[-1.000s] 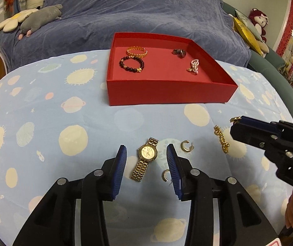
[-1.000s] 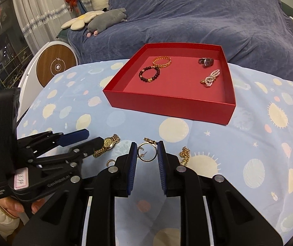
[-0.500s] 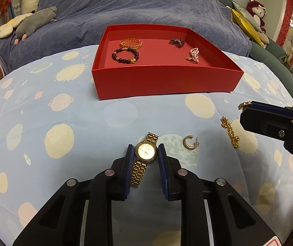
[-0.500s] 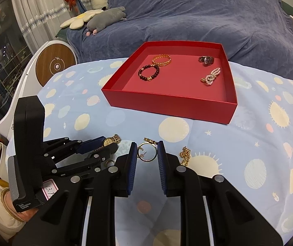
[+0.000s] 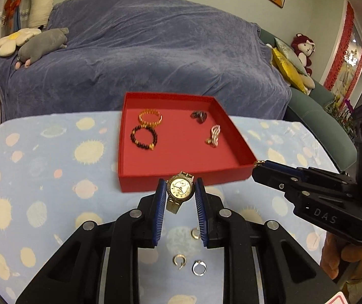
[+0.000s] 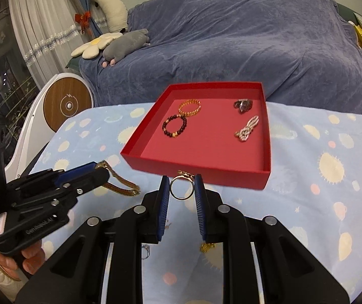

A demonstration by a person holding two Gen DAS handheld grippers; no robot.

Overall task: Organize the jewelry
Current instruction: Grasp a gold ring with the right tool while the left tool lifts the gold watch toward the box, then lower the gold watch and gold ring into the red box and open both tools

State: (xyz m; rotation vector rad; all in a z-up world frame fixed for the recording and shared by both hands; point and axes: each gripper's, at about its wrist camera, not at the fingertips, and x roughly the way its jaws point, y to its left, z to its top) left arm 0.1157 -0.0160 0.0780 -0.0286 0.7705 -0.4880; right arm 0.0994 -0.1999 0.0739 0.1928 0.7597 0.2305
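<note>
- A worktop [image 5: 36, 177] draped in pale blue planet-print cloth stands before a blue-covered sofa.
- Left tongs [image 5: 179, 197], spread a second ago, now pinch the gold-tone metal wristwatch [image 5: 181, 188], lifted before the red cardboard tray [image 5: 181, 179].
- Right tongs [image 6: 182, 190] hold the gold hoop earring [image 6: 181, 188] aloft; both pieces are ready for the tray.

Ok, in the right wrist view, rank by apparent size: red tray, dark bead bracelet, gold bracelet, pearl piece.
1. red tray, by far largest.
2. gold bracelet and dark bead bracelet: look alike, so unranked.
3. pearl piece: slightly smaller, though close.
</note>
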